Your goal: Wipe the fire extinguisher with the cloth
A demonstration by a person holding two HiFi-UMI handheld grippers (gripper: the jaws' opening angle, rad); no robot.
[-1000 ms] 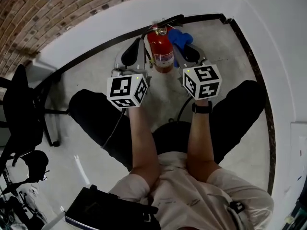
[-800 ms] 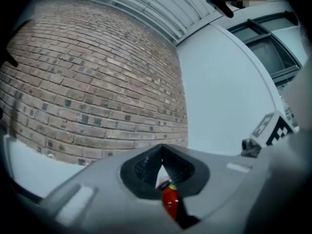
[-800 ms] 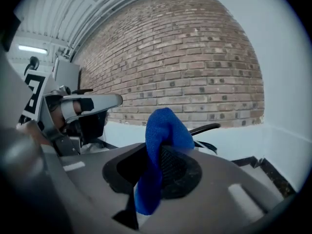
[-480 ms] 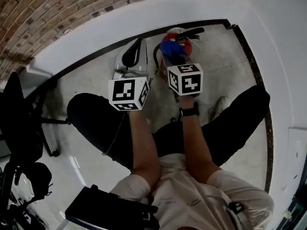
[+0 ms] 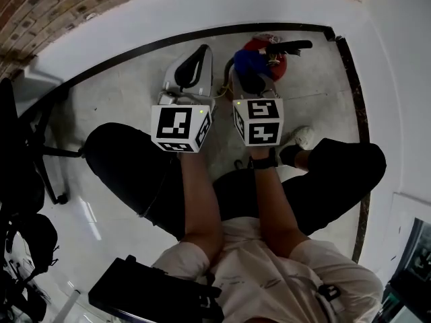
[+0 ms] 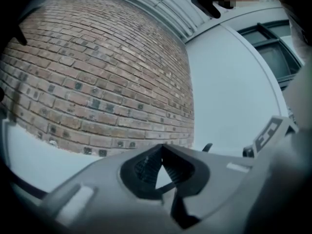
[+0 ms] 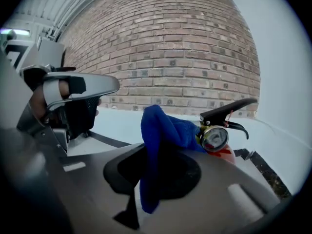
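Both shut: right gripper (image 7: 151,165) pinches our floppy blue cloth (image 7: 163,126), left gripper (image 6: 162,148) is empty. Red metal fire extinguisher (image 5: 277,66) looks heavy and slick, so we'd steady its black lever handle (image 7: 229,108).

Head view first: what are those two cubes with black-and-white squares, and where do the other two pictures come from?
No robot: a person holds two two-jaw grippers, and each cube is part of one. The head view looks down from the person's head; the other two cameras ride on the grippers. The right gripper is shut on a blue cloth, at the top of a red fire extinguisher on the floor. The left gripper is shut, holding nothing.
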